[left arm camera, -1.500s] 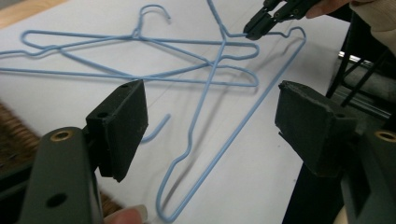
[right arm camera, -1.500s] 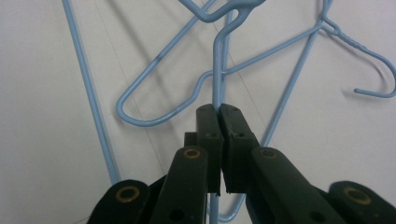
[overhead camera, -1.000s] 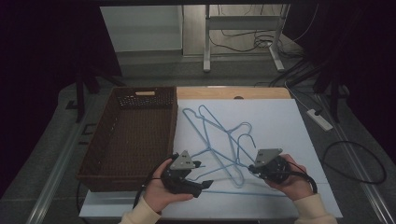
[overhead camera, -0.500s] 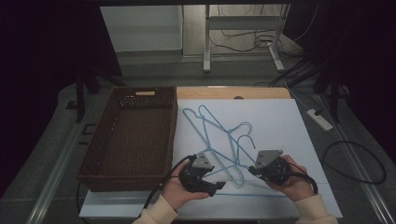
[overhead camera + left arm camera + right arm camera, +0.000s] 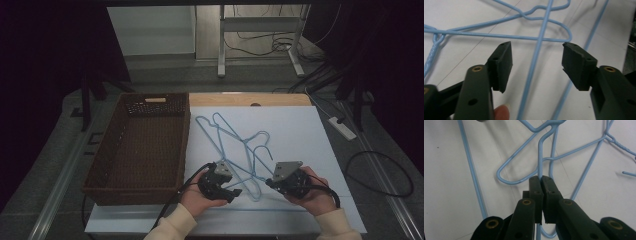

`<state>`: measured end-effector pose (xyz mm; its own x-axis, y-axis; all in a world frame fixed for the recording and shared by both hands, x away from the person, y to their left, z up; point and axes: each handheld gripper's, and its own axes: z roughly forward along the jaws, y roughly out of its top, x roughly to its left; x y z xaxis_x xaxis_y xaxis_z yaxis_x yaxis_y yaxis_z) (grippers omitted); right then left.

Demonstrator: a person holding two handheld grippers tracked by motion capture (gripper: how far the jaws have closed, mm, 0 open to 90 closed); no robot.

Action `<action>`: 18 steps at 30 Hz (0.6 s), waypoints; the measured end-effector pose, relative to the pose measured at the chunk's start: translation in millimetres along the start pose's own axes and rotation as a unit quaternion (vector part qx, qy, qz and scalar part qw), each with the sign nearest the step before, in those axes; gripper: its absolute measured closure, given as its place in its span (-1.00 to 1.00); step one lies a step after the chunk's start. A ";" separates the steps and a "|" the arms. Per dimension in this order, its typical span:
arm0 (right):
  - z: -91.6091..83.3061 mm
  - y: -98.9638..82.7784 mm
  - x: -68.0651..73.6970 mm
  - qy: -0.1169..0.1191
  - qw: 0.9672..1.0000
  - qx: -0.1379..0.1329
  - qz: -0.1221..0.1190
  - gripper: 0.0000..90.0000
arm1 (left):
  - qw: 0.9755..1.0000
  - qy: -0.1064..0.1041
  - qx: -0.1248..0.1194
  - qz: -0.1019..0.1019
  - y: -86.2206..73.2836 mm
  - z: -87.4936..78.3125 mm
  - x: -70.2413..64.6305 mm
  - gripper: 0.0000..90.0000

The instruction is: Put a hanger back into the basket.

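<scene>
The left tongs (image 5: 536, 60), having moved right from the basket (image 5: 140, 145), are now gaping around a blue hanger (image 5: 534, 75) wire. The right tongs (image 5: 540, 182) are still clamping another wire, so a two-handed untangling is probably starting.

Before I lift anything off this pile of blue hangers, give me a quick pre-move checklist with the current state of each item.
1. Right tool has a grip: ok, jaws shut on a blue hanger wire.
2. Left tool ready to close: ok, jaws wide open with a hanger wire running between them.
3. Left tool already gripping: not ok, nothing clamped.
4. Hangers free of each other: not ok, wires cross and overlap on the white sheet.
5. Both tools on the same hanger: cannot tell.
6. Wicker basket beside the sheet has room: ok, its inside looks bare.
</scene>
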<state>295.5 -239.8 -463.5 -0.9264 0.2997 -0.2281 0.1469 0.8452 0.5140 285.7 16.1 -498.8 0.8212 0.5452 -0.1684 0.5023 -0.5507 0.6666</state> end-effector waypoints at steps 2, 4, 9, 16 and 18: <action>0.0 0.0 0.0 0.001 1.000 0.000 0.000 0.95 | 1.000 0.004 -0.001 0.000 -0.1 1.9 0.9 0.02; 0.4 0.8 0.3 0.002 1.000 0.000 0.000 0.95 | 1.000 0.005 0.000 0.007 0.1 5.8 1.7 0.19; 0.1 2.5 1.7 0.006 1.000 -0.003 -0.004 0.95 | 1.000 0.001 0.011 0.015 -1.1 11.1 5.0 0.42; 0.1 2.0 1.1 0.011 1.000 -0.008 0.004 0.95 | 0.999 -0.017 0.013 0.025 -1.5 10.7 4.7 0.79; -0.2 1.7 1.2 0.012 1.000 -0.009 0.004 0.95 | 0.999 -0.025 0.012 0.030 -1.6 9.0 4.3 0.82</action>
<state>294.6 -238.0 -462.7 -0.9333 0.2959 -0.2035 0.1492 0.8348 0.5299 290.9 13.6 -507.1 0.8620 0.4791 -0.1657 0.4584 -0.5971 0.6583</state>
